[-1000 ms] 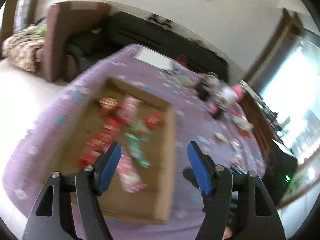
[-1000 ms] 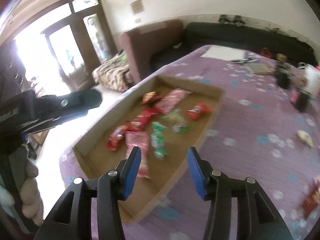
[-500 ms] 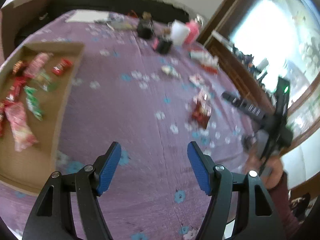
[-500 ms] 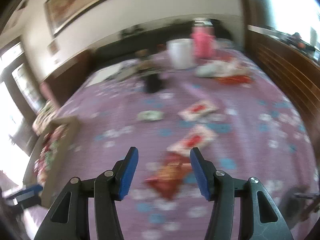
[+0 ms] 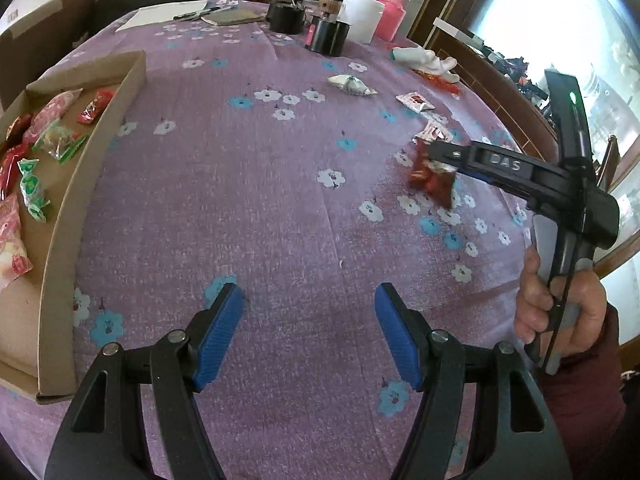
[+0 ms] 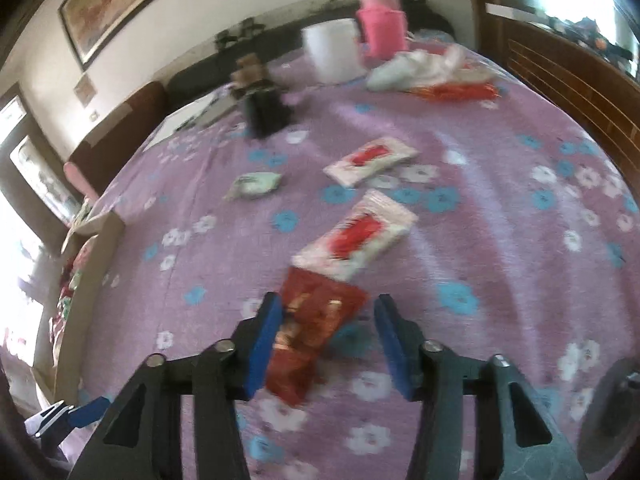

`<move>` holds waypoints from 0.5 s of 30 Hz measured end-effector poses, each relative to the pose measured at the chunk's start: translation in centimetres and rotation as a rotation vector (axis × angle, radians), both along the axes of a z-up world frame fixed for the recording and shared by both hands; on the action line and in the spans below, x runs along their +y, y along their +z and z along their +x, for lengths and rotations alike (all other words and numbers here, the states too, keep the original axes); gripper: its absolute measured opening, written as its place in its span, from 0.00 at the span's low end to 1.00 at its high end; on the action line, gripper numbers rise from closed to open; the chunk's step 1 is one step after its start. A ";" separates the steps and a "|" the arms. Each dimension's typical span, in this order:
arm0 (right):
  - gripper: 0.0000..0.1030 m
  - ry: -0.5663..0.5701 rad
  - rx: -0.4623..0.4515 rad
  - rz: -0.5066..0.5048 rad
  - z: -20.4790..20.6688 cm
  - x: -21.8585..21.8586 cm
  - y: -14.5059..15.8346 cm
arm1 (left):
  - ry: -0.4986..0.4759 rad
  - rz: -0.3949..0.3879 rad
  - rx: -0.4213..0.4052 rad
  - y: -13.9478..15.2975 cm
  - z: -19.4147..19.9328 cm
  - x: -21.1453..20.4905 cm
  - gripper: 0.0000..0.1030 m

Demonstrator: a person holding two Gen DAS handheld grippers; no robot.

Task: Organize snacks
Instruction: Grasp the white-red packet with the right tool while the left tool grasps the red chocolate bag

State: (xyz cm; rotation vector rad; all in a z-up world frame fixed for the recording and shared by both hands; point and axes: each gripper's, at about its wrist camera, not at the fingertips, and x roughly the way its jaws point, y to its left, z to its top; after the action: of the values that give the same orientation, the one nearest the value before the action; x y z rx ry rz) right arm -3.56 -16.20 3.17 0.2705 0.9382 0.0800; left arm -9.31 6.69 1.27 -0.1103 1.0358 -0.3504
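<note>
Snacks [image 5: 44, 148] mostly boxed [image 5: 60, 216]; several left on worktop [image 5: 260, 220]; right hand-held gripper [image 6: 326, 336] closing around red packet [image 6: 312, 336], left [image 5: 308, 336] spread, empty.

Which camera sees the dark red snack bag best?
The right wrist view: the dark red snack bag lies large between the right gripper's open jaws. The left wrist view shows it small, far off, partly behind that gripper.

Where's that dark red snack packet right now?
The dark red snack packet lies on the purple tablecloth between the right gripper's open jaws, just below a white-and-red packet, far from the cardboard tray.
</note>
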 end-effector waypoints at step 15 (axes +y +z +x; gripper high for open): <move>0.55 0.074 -0.108 0.059 -0.8 1.4 4.1 | -0.039 -0.141 -0.035 -0.4 -0.2 0.0 1.00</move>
State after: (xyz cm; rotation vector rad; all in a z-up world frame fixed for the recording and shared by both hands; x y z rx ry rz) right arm -4.41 -14.77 7.24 0.2831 0.8394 0.1883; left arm -9.51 6.66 0.83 -0.2103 0.9793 -0.4594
